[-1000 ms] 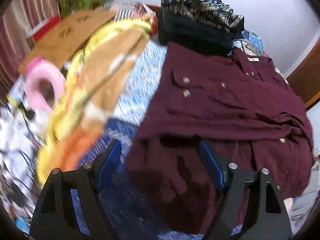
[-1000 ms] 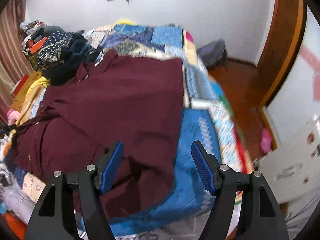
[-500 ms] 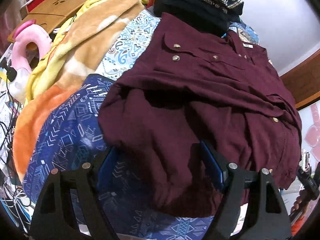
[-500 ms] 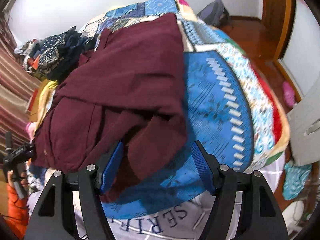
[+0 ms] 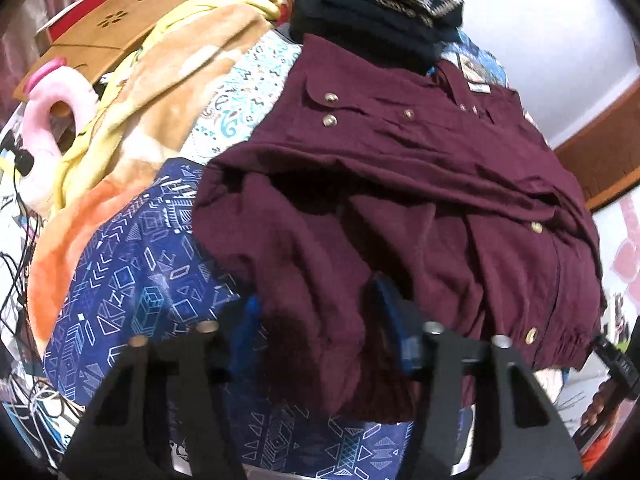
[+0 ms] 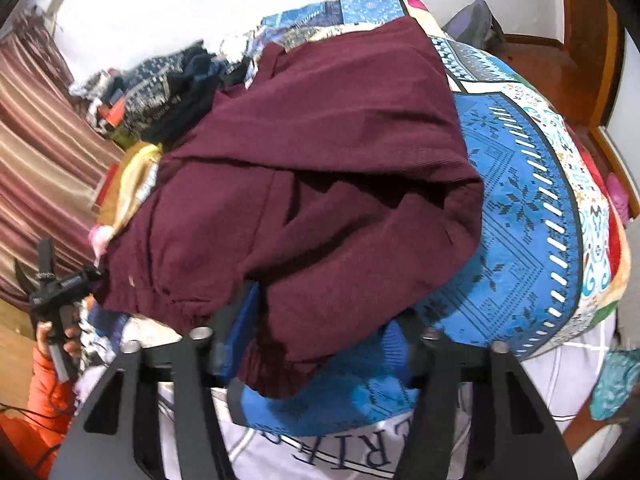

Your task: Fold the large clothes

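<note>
A large maroon shirt with metal buttons lies spread on the bed, collar at the far end. Its near hem hangs over the bed's front edge. My left gripper straddles a bunched fold of that hem at the shirt's left corner. Its jaws are closing, with the cloth between the blue pads. In the right wrist view the same shirt fills the middle. My right gripper straddles its near right corner with jaws closing. Cloth touches the left pad, and blue bedcover shows beside the other pad.
A blue patterned bedcover lies under the shirt. An orange-yellow blanket, a pink neck pillow and a wooden board sit to the left. Folded dark clothes are stacked behind the collar. Cables trail at far left.
Both grippers came down and in over the shirt's near hem. Their jaws narrowed from wide open, and the cloth now lies between the pads.
</note>
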{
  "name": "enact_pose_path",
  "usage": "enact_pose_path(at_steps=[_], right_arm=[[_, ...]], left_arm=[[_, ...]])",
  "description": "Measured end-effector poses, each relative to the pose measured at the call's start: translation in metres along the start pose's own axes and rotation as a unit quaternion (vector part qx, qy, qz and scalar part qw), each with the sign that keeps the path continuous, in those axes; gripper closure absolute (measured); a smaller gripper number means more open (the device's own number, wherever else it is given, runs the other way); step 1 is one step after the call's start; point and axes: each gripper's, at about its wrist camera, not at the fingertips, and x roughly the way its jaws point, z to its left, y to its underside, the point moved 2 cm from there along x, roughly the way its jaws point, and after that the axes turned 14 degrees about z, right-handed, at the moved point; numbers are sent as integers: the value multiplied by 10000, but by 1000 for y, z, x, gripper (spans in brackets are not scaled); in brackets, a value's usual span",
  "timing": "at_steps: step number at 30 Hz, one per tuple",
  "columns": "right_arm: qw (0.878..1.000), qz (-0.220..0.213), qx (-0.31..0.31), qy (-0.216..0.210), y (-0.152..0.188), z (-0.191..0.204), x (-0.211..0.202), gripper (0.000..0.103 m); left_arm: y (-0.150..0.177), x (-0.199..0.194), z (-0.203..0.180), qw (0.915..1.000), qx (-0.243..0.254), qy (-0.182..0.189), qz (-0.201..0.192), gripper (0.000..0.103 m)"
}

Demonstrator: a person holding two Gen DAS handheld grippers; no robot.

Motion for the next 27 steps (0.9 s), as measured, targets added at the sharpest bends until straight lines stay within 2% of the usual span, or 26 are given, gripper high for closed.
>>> enact_pose_path(at_steps=[1, 3, 5, 7, 13, 17, 21, 27], right_arm=[[9999, -79, 48, -62, -2, 0, -1, 70], [9995, -203, 164, -188, -7, -1, -3, 87], [9985, -315, 239, -391, -13, -1, -6, 91], [9971, -392, 228, -608, -21, 2, -9, 92], [9940, -753, -24, -798, -52, 15, -31, 94], [9901, -1130, -177, -810, -81, 18, -49, 94], [9876, -1352, -266, -746, -116, 18, -56, 95], [9858, -1610, -239, -424, -177, 8, -57, 95]], left_arm=[[-2, -4, 1, 10000, 3, 47, -60, 63], [-3, -12, -4, 9996, 207, 101, -181, 82], [-5, -22, -11, 9984, 392, 282, -296, 83], [-9, -33, -20, 9968, 551, 388, -441, 84], [-31, -68, -51, 9901, 936, 486, -926, 87], [-56, -94, -72, 9812, 1182, 655, -1375, 88], [-92, -104, -81, 9757, 1178, 764, -1680, 90], [-160, -93, -79, 9780, 780, 565, -1852, 91]])
